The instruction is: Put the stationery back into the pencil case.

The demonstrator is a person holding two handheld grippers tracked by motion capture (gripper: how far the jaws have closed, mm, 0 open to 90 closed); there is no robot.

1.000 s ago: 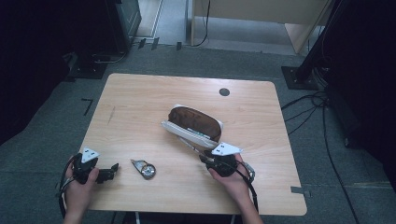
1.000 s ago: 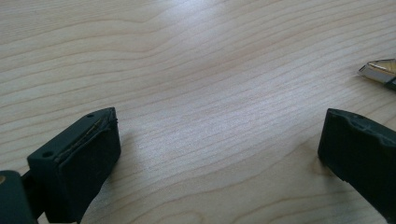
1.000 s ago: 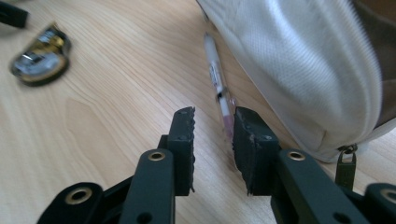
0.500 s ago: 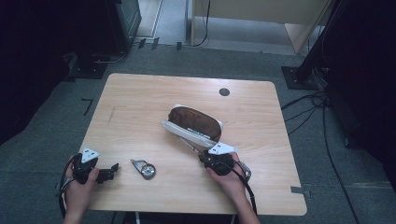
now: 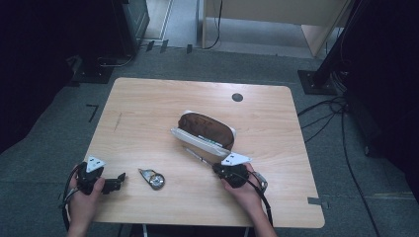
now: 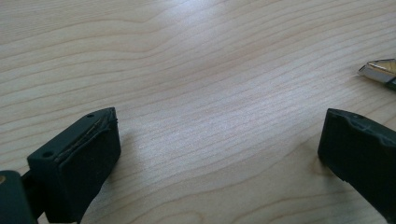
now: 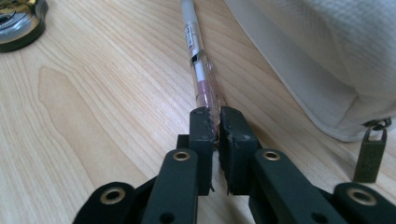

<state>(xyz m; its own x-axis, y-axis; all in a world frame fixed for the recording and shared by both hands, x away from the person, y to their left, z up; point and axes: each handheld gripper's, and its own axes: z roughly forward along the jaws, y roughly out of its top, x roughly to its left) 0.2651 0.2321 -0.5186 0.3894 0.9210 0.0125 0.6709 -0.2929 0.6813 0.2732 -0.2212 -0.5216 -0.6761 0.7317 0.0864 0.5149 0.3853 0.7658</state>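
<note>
An open white pencil case [image 5: 203, 131] with a brown lining lies in the middle of the wooden table [image 5: 148, 108]. A pen [image 5: 197, 155] rests on the wood along the case's near side. My right gripper [image 7: 213, 120] is shut on the pen's [image 7: 198, 70] near end, the case's white fabric [image 7: 327, 60] just to its right. My left gripper [image 5: 120, 178] sits at the table's near left corner, and its jaws stand wide apart over bare wood [image 6: 219, 130] with nothing between them.
A small round metal object [image 5: 153, 178] lies between the two grippers; its tip [image 6: 380, 72] shows in the left gripper view. A zipper pull [image 7: 371, 156] hangs off the case. A dark round cap [image 5: 237, 97] sits near the table's far edge.
My right gripper has moved left toward the pen's near end and shut on it. The left gripper has stayed in place.
</note>
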